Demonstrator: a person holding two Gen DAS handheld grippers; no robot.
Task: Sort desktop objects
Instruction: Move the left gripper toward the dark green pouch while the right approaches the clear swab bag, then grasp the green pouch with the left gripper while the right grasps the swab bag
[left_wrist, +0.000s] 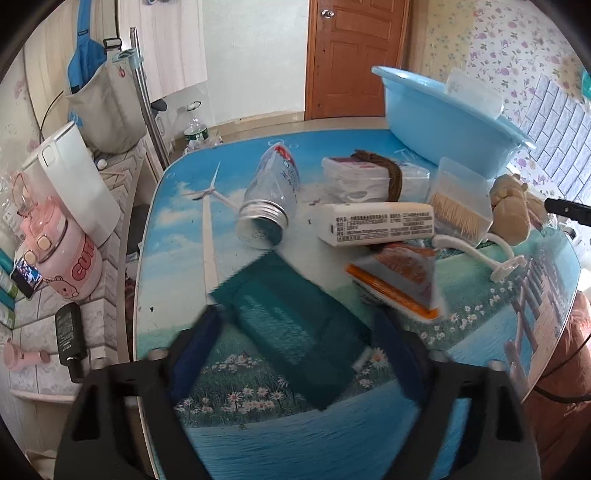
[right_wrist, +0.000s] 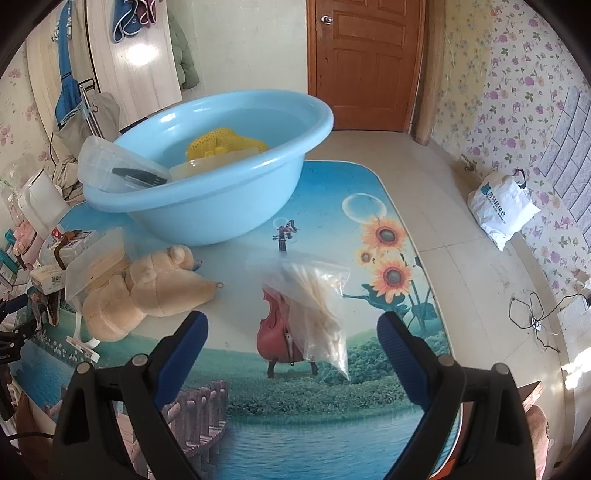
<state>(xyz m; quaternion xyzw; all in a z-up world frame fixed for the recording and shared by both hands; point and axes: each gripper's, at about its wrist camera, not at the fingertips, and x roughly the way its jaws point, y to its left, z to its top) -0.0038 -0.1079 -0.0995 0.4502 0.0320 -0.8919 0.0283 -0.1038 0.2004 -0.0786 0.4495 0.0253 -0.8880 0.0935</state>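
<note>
Tongs in the left hand (left_wrist: 295, 332) come first: their blue pads straddle a dark teal box (left_wrist: 291, 325) that lies flat and slantwise on the bench (left_wrist: 177, 236). It is blurred, and I cannot tell whether the pads press on it or only flank it. Just past it lies an orange-edged packet (left_wrist: 399, 284), then a white rectangular box with printed text (left_wrist: 376, 223) and, to its left, a clear bottle on its side (left_wrist: 269, 192) with its metal neck toward the tongs. Behind the white box sits a clear case of toothpicks (left_wrist: 460, 206), with a beige plush toy (left_wrist: 511, 210) to its right and a white razor (left_wrist: 480, 251) in front of the two. A wrapped pack with a brown cord over it (left_wrist: 365, 177) lies farther back.

The right-hand tongs (right_wrist: 291, 336) stand released, jaws wide, nothing between the pads. Ahead of them, on the bare bench, lies a clear zip bag of pale sticks (right_wrist: 317, 314), well apart from the plush toy.

Farthest back stands a light blue basin (right_wrist: 221, 192), with something yellow (right_wrist: 221, 142) inside and a clear lidded container (right_wrist: 118, 170) leaning on its rim.
</note>
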